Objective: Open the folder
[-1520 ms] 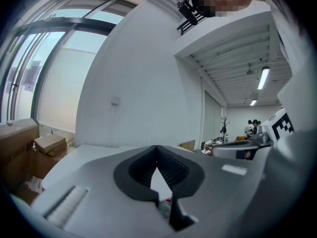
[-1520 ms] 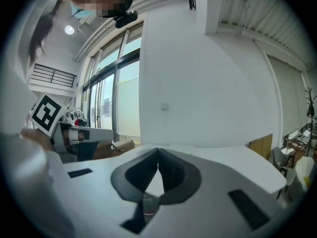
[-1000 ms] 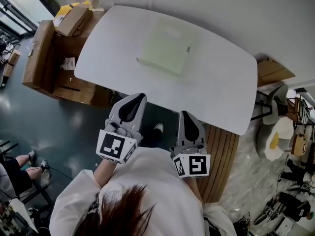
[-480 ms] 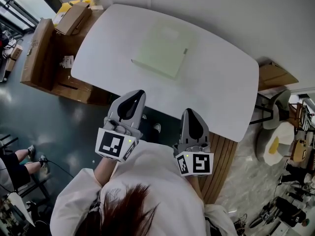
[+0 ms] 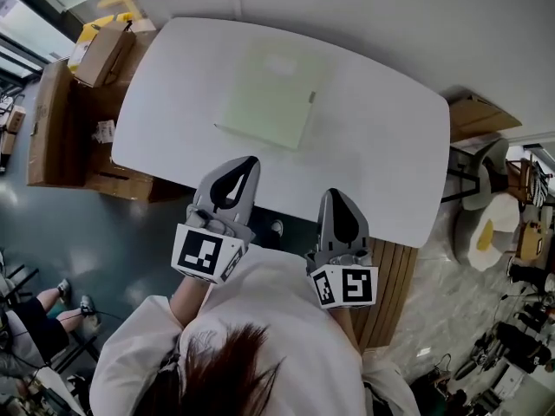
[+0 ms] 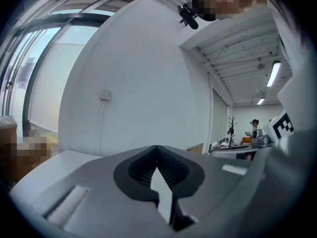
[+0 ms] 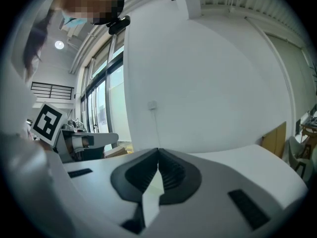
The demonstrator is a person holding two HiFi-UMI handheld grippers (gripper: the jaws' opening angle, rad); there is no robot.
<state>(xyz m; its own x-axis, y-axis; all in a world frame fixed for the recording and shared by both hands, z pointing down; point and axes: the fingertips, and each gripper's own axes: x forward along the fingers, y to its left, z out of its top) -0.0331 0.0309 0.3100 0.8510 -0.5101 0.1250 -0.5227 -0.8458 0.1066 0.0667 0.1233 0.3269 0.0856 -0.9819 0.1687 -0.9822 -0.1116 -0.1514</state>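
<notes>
Green folder (image 5: 264, 96) lies closed on bench (image 5: 381, 159), 12 o'clock of left gripper (image 5: 245, 165); it and right gripper (image 5: 335, 198) clenched, empty. Opening pending.

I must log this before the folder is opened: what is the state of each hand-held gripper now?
Left hand-held gripper: closed, holding nothing.
Right hand-held gripper: closed, holding nothing.

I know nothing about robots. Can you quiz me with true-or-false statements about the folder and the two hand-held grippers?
1. The folder lies closed on the table. True.
2. The left hand-held gripper grips the folder. False: it is shut on nothing, apart from the folder.
3. The right hand-held gripper has its jaws together, empty. True.
4. The folder is red. False: it is pale green.
</notes>
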